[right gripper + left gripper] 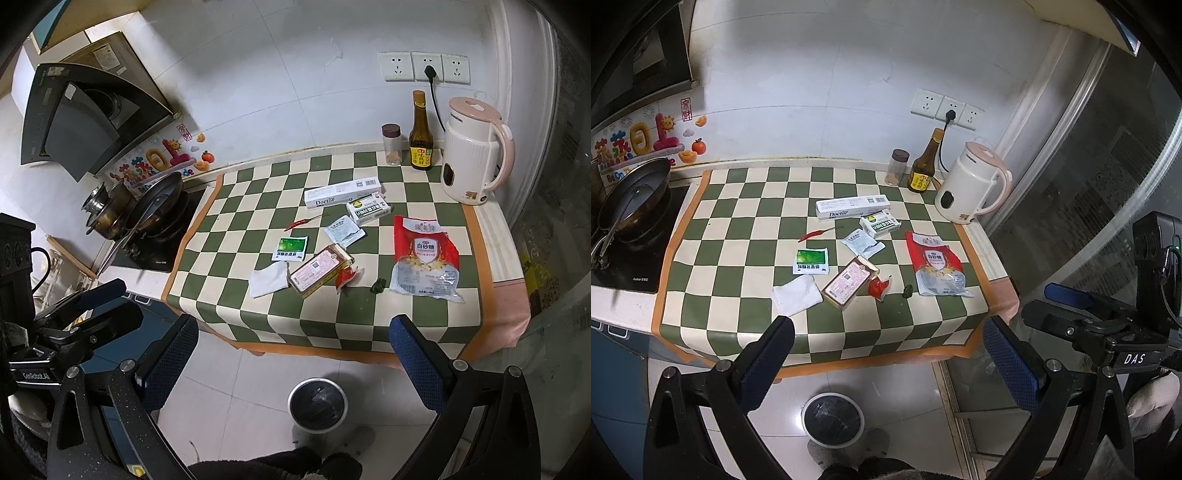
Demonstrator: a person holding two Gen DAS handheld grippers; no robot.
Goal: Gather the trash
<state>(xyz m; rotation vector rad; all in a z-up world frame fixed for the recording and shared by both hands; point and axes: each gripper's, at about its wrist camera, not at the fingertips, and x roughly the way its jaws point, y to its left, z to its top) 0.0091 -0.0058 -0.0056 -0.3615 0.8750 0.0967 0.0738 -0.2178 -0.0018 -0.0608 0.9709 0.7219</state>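
Observation:
Litter is scattered on the green-and-cream checked table (746, 325) (332, 332): a red-and-white sugar bag (938, 267) (424, 254), a white "Doctor" box (851, 207) (341, 192), a small medicine box (880, 223) (369, 209), a white sachet (862, 243) (344, 230), a green sachet (811, 260) (290, 249), a pink carton (849, 282) (319, 271), a white tissue (796, 295) (268, 282), a red wrapper (877, 287) (345, 277) and a red chilli (817, 234) (303, 222). A round bin (833, 415) (317, 406) with a black liner stands on the floor below the table's front edge. My left gripper (886, 339) and right gripper (293, 339) hang open in front of the table, holding nothing.
At the back right stand a pink-and-white kettle (969, 184) (474, 158), a brown sauce bottle (923, 166) (421, 136) and a spice jar (897, 168) (391, 144). A stove with a pan (635, 199) (155, 206) is on the left. A glass door (1108, 184) is on the right.

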